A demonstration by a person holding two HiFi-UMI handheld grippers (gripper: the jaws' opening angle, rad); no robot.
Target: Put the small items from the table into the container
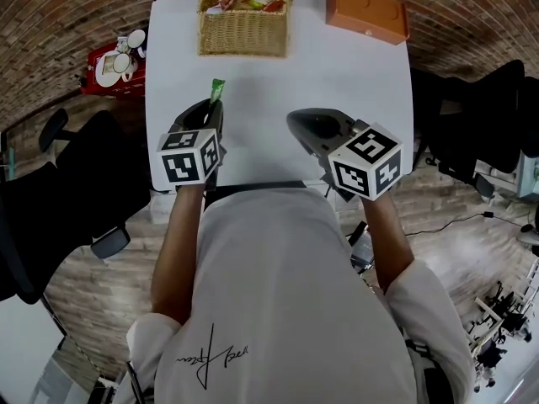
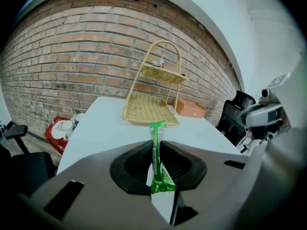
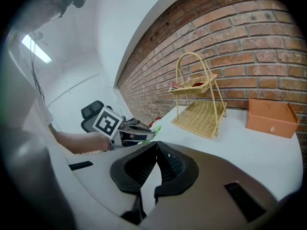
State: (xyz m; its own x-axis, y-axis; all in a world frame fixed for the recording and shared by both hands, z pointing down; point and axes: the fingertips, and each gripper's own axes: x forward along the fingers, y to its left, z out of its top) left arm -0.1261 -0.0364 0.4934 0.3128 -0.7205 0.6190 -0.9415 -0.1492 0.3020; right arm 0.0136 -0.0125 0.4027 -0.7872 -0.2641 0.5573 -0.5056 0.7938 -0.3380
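- The left tool (image 2: 156, 146) is closed narrow on a green packet (image 2: 157, 159). It grips the packet edge-on around the middle, so one end sticks out past the tips and the crimped end sits back in the tool's throat. A mid-length hold probably keeps such a slim wrapper from drooping while it is carried.
- The packet looks lifted clear of the bench (image 1: 337, 78). Its free end aims at the wicker basket (image 2: 149, 107), which stands straight ahead of the left tool at the far edge of the bench.
- The right tool (image 3: 156, 150) has its jaws pressed fully together with nothing between them. It hangs beside the left tool on that tool's right. It is likely idle, as no other loose item shows on the bench.
- The basket has two tiers, and a few wrappers (image 1: 244, 2) already lie in the upper one.
- An orange box (image 3: 270, 118) sits ahead of the right tool, just beside the basket. A red tray of cups (image 2: 61, 128) lies off to the left of the left tool, below bench level, and a black chair (image 1: 76, 192) stands to the same side.
- Nothing lies between the left tool and the basket. Only the basket's arched handle and its upper tier overhang the lower tray.
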